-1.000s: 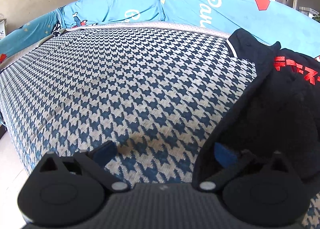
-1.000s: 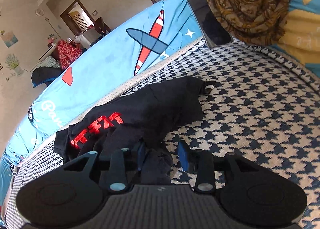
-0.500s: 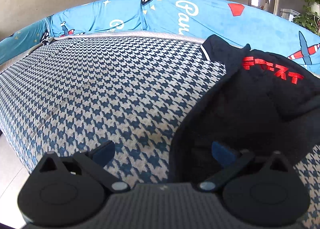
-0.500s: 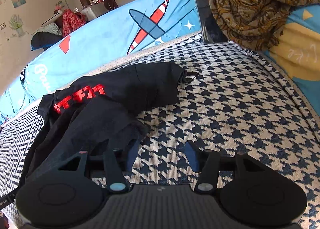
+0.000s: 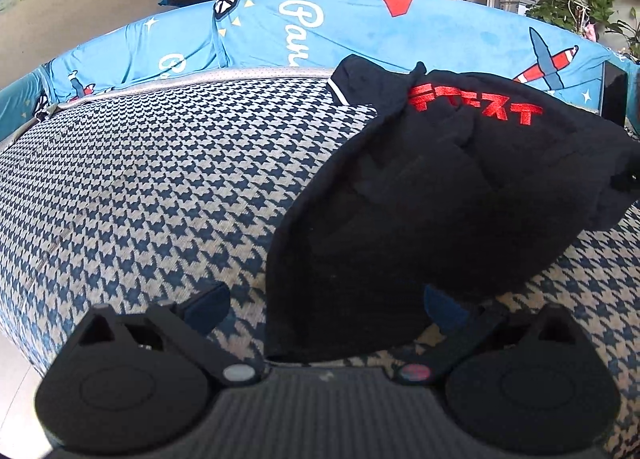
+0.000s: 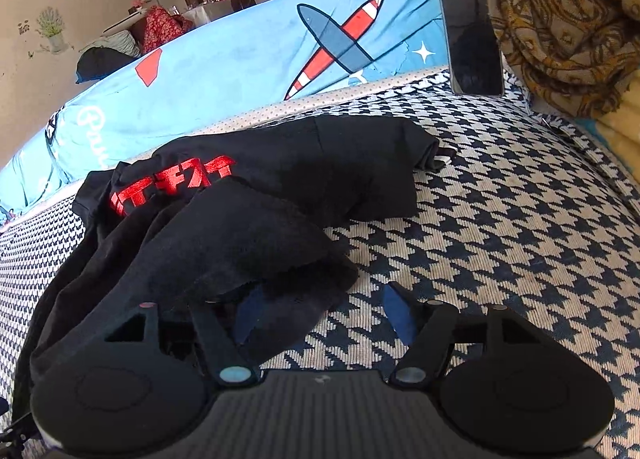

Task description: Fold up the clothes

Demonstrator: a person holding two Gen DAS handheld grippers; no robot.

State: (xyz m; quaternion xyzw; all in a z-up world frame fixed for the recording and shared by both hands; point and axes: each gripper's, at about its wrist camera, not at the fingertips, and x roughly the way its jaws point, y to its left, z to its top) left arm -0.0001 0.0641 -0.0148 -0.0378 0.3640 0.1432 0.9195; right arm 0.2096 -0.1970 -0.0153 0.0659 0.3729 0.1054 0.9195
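Black shirt (image 6: 248, 227) hides the right tongs' (image 6: 320, 315) left fingertip (image 6: 246, 319).

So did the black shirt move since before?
Yes. In the left view, the shirt has spread leftward over the checked cover, its red letters nearer the blue backrest.

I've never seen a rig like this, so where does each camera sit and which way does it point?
Left wrist: on the left hand-held gripper, looking along open fingers over the houndstooth sofa seat at the black T-shirt.
Right wrist: on the right hand-held gripper, open, facing the T-shirt, phone, scarf.
Shared: shirt, seat.
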